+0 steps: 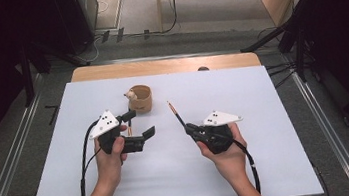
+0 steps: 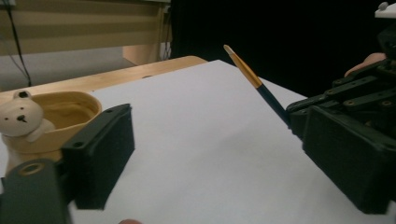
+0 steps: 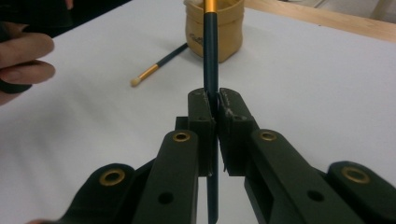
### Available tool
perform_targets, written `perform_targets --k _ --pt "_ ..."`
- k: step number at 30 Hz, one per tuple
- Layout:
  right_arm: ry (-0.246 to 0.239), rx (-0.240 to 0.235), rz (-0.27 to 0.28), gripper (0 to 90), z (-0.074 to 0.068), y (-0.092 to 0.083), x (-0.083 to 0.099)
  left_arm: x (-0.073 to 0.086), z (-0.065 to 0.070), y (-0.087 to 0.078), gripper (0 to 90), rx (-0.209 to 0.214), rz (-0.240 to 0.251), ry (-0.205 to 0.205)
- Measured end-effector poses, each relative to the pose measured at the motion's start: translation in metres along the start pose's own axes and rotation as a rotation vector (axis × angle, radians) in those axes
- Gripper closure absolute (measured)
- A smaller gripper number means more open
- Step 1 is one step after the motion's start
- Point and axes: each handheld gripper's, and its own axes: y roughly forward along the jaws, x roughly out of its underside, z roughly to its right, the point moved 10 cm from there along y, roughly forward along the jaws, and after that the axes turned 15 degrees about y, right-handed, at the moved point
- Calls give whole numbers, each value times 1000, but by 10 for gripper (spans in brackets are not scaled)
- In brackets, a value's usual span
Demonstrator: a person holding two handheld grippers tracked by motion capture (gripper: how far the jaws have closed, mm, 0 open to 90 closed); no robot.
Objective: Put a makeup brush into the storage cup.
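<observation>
The dark-handled brush [image 1: 176, 114] sits just right of the middle of the high view, its gold ferrule and pale tip slanting up and to the left, off the white worktop [image 1: 265, 117]. Its handle is clamped between the jaws of the right hand-held gripper [image 1: 190, 128], which are pressed together on it; in the right gripper view the brush [image 3: 210, 56] runs straight up the centre of the frame from between the jaws.

A second brush [image 3: 161, 63] lies flat on the worktop in the upper left of that view, pale tip toward the lower left, near the tan cup [image 3: 215, 35] at the top centre.

In the high view the cup [image 1: 141, 99] stands above the centre, left of the held brush, with a small white bear figure [image 1: 130, 95] at its left rim. Just below it is the left hand-held gripper [image 1: 139, 125], jaws apart with nothing between them.

In the left gripper view the cup [image 2: 70, 114] and bear [image 2: 21, 119] sit at the left edge.
</observation>
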Motion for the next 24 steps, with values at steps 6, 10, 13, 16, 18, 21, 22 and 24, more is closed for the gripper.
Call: perform_targets --k 6,10,13,16,18,21,22,24 --pt "-5 -39 26 859 -9 0 -1 -2 5 1 141 39 12 -35" --pt "-18 -56 44 859 -17 0 -2 -1 8 5 178 57 1 -66" --pt "-25 -66 49 859 -20 1 -1 0 10 7 212 55 -7 -87" --pt "-29 -72 53 859 -23 2 0 0 11 9 230 57 -5 -94" --pt "-37 -83 54 859 -26 3 1 -1 13 9 252 57 -3 -91" --pt "-44 -92 55 859 -29 4 2 -1 15 10 307 59 -2 -82" --pt "-42 -97 59 859 -30 4 2 -2 16 10 317 67 2 -88" --pt "-43 -105 60 859 -31 5 2 -3 18 10 339 86 14 -102"
